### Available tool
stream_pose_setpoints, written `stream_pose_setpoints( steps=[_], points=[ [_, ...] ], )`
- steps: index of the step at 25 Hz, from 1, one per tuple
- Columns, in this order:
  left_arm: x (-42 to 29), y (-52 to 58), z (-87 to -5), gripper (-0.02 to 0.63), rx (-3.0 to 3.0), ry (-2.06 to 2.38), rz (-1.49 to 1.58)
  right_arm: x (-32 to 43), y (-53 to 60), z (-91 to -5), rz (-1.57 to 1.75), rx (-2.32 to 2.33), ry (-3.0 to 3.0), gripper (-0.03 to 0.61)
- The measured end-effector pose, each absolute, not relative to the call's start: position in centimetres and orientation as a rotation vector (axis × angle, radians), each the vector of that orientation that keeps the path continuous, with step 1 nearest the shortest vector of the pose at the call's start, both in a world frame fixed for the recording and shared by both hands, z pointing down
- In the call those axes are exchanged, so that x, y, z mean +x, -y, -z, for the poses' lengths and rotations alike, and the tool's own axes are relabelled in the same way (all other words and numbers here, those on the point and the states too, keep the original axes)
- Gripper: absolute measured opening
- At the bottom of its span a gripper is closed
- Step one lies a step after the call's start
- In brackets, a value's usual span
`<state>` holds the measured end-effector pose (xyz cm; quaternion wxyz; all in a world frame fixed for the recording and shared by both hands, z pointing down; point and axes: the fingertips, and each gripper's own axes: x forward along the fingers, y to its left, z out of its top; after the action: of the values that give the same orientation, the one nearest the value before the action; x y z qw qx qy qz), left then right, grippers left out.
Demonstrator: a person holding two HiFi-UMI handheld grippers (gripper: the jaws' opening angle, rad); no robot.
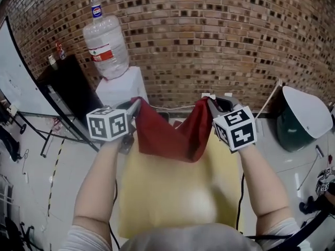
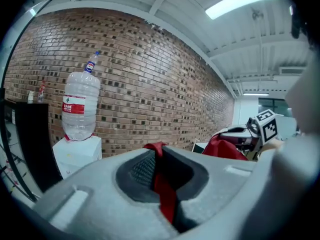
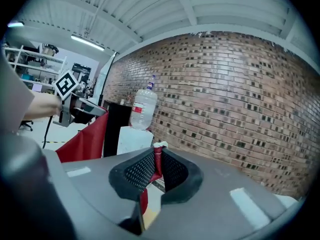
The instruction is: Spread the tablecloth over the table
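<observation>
hanging between both grippers, the red cloth point(image 1: 170, 135) sags over the far edge of the yellow table point(image 1: 162, 197). left gripper point(image 1: 134, 106): jaws pinching one corner. right gripper point(image 1: 212, 103): jaws pinching the other corner. progress: cloth raised but bunched, table uncovered, spreading all to do. writing: jug point(image 1: 107, 43), far left, red label unreadable; small bottle point(image 1: 96, 7), blue label unreadable.

Matt red tablecloth point(image 1: 167, 137), rough brick wall point(image 1: 209, 35), clear plastic bottle point(image 1: 107, 46)
</observation>
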<state>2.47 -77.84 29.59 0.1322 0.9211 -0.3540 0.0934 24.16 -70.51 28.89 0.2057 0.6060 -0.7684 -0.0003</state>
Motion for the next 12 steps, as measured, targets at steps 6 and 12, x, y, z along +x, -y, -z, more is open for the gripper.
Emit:
stream_pose_setpoints(
  steps=[6,12],
  points=[
    [2.4,85.2,-30.6,0.008,2.649,1.051,-0.245,29.8,76.1,-29.6,-0.082,1.847,2.054,0.020],
    [1.3,91.7,-29.9,0.008,2.651,1.172,-0.249,34.4,80.7,-28.6,-0.058,1.957,1.935,0.020]
  ],
)
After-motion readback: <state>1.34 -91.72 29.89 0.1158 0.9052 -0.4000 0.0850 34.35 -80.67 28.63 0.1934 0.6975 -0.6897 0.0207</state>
